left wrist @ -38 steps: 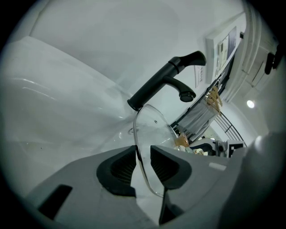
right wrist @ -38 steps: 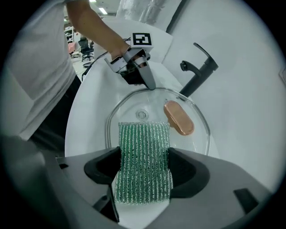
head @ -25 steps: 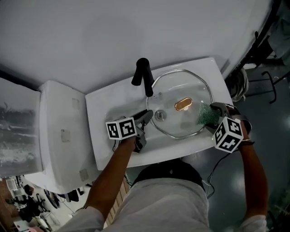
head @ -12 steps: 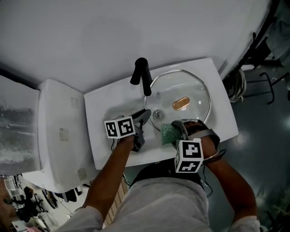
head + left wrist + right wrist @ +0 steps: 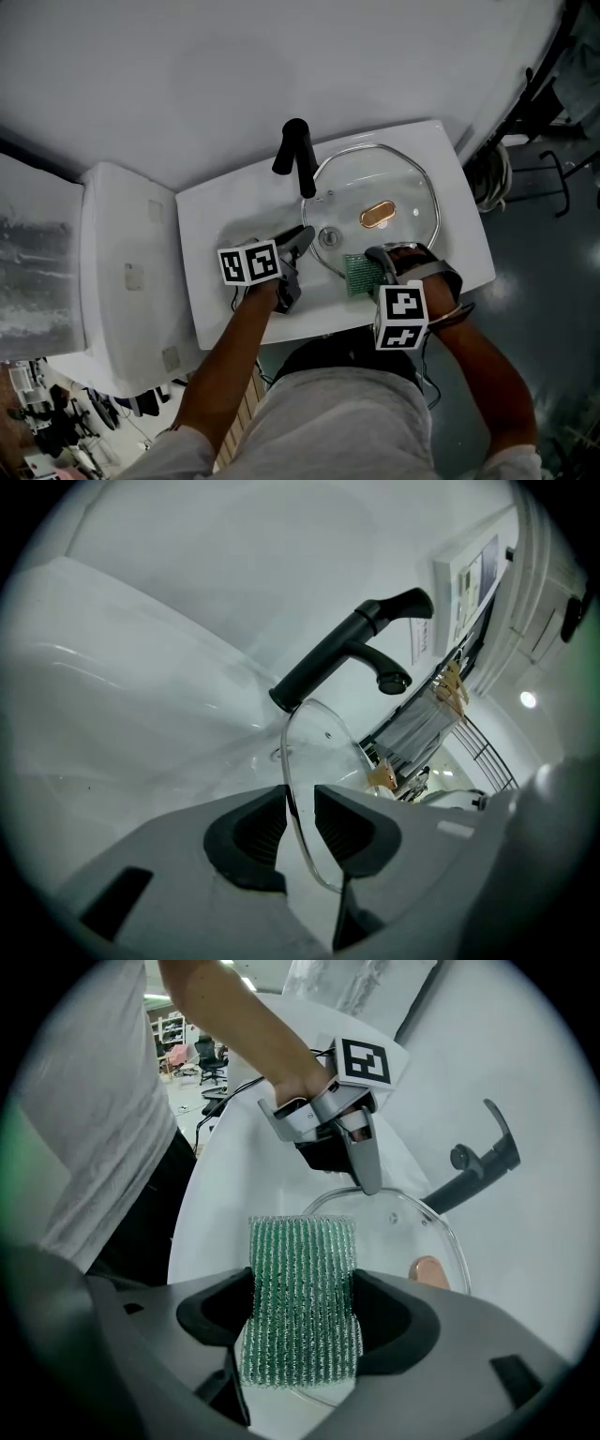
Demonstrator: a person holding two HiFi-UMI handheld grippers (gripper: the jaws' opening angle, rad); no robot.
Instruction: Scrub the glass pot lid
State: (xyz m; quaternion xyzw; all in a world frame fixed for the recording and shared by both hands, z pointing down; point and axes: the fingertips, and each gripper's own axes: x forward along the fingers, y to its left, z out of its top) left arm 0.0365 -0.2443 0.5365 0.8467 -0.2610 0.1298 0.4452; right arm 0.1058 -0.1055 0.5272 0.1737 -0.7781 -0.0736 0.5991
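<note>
A round glass pot lid with a metal rim [image 5: 375,187] lies over the bowl of a white rectangular washbasin [image 5: 450,150]. Its copper-coloured oval knob [image 5: 377,215] faces up, and its far-left rim is just beside the base of a black lever faucet [image 5: 295,155]. The left tool [image 5: 305,239] comes in from the lid's left side. In the left gripper view its 2 dark ribbed pads [image 5: 251,832] are closed narrow on the lid's thin rim [image 5: 298,832], which runs edge-on between them.

The right tool [image 5: 373,267] points steeply down at the near edge of the lid. Its jaws clamp a green ribbed scrub pad [image 5: 302,1312], and the pad's free end rests on the glass [image 5: 403,1232] close to the rim.
</note>
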